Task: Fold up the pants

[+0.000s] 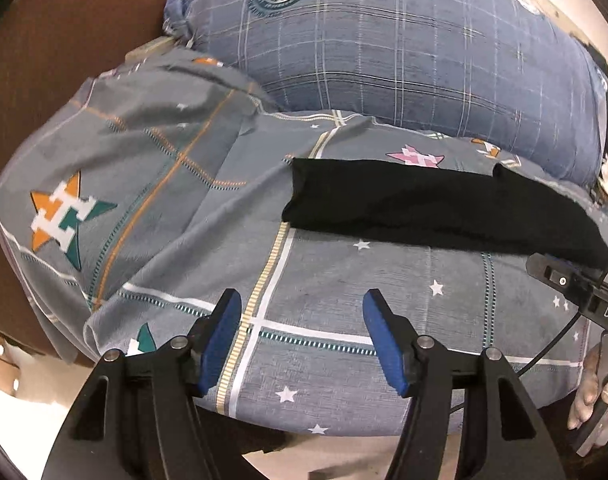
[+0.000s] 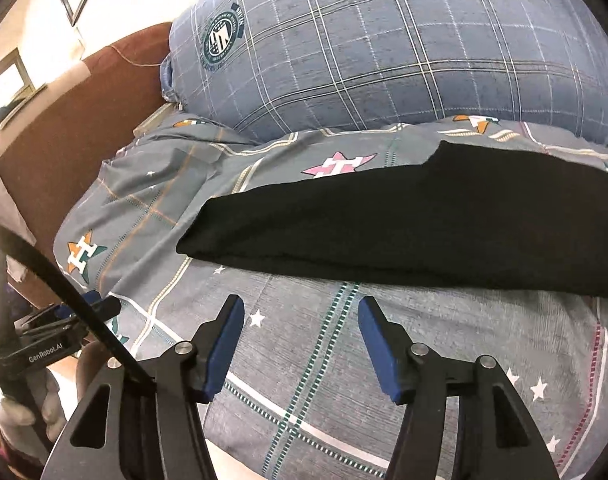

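The black pants [image 1: 431, 204] lie folded lengthwise as a long dark strip across the grey star-print bedsheet [image 1: 323, 292]. They also show in the right wrist view [image 2: 403, 224], running off the right edge. My left gripper [image 1: 302, 300] is open and empty, hovering over the sheet just short of the pants' near edge. My right gripper [image 2: 302, 304] is open and empty, also just short of the near edge. The right gripper's body [image 1: 575, 288] shows at the right of the left wrist view.
A blue plaid pillow [image 1: 403, 48] lies behind the pants, also in the right wrist view [image 2: 383, 48]. A brown headboard [image 2: 76, 132] stands to the left. The bed's near edge [image 1: 343, 428] drops off below the grippers. The left gripper's body [image 2: 44, 344] is at lower left.
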Action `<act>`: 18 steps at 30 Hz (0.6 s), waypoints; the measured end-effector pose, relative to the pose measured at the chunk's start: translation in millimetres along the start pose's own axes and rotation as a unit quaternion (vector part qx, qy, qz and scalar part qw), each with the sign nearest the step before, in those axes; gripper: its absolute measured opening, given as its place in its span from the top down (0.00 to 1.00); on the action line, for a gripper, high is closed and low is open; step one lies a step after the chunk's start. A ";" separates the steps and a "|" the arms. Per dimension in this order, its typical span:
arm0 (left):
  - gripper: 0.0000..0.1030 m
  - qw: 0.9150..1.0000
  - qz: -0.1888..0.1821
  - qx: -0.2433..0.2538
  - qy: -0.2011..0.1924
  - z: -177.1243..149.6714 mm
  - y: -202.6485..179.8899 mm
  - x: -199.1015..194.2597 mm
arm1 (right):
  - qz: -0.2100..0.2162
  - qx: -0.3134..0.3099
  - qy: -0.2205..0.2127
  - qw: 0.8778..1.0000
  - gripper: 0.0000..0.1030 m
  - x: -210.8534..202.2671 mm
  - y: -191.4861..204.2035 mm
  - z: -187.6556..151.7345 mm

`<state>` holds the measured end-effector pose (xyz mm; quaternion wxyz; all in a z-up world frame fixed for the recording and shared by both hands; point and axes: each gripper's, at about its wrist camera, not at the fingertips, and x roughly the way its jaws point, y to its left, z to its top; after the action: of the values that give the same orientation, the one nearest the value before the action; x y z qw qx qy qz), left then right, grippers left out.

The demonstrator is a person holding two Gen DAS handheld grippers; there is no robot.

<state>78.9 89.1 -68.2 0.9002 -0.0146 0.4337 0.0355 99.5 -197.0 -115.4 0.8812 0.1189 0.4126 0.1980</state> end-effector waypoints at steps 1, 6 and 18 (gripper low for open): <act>0.39 1.000 0.006 0.007 -0.002 1.3 -4.0 -1.3 | 0.001 0.001 -0.001 1.000 0.38 -0.4 -1.8 -1.9; 0.39 1.000 0.009 0.024 -0.001 5.0 -17.4 -0.1 | 0.002 0.000 -0.002 1.000 0.37 -4.6 -6.8 -8.2; 0.39 1.000 -0.002 0.003 0.029 0.4 -6.4 18.1 | -0.002 0.005 0.014 1.000 0.36 1.5 -8.2 -9.2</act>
<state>90.9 83.7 -82.1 0.8875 -0.0136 0.4595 0.0322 95.3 -203.2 -125.2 0.8750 0.1199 0.4260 0.1962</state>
